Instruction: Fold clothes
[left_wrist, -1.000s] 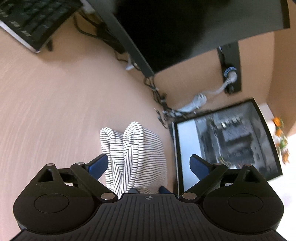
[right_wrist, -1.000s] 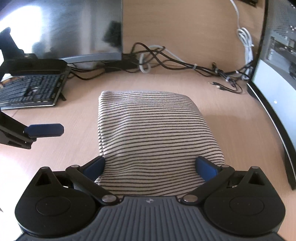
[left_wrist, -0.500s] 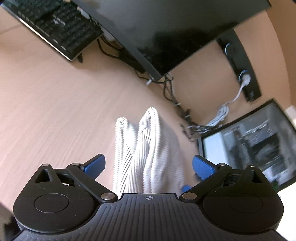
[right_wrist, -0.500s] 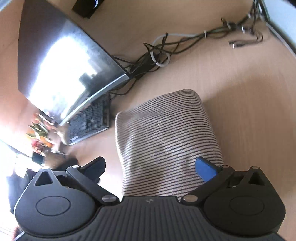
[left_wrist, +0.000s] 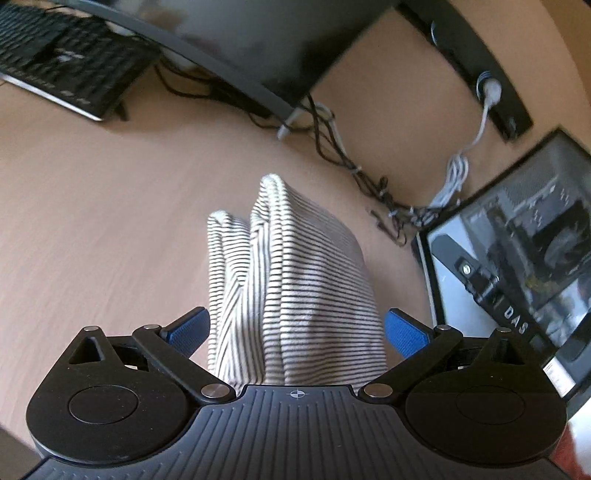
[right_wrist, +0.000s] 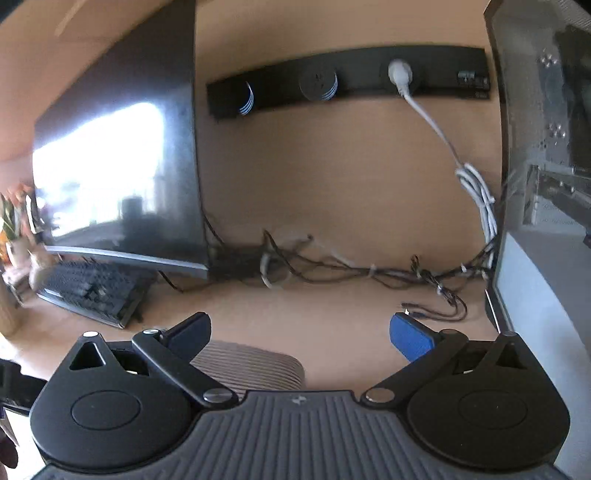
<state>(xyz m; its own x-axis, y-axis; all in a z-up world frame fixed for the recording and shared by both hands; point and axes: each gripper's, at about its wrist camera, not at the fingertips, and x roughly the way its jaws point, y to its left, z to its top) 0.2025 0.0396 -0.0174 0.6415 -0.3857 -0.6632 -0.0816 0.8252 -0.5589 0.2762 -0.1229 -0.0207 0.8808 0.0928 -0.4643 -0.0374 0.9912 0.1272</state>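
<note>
Wood desk (left_wrist: 92, 229): folded striped garment (left_wrist: 295, 280), keyboard (left_wrist: 62, 74), cables (right_wrist: 354, 273), prob. monitor (right_wrist: 118, 173).

Left gripper (left_wrist: 295, 330): jaws spread wide, blue fingertips (left_wrist: 188, 328) far apart on either side, nothing pinched between them. Angled steeply downward, black linkage arms splayed outward from the ribbed body. Slight motion blur across the left wrist view.

Right gripper (right_wrist: 300, 332): jaws likewise spread wide, blue fingertips (right_wrist: 412, 339) well apart, empty between. Tilted closer to level, looking ahead rather than down. Left fingertip in shadow, right fingertip lit bright blue. Linkage arms splayed to both sides. Dark part of the other gripper's frame just visible at the lower left edge of the right wrist view.
</note>
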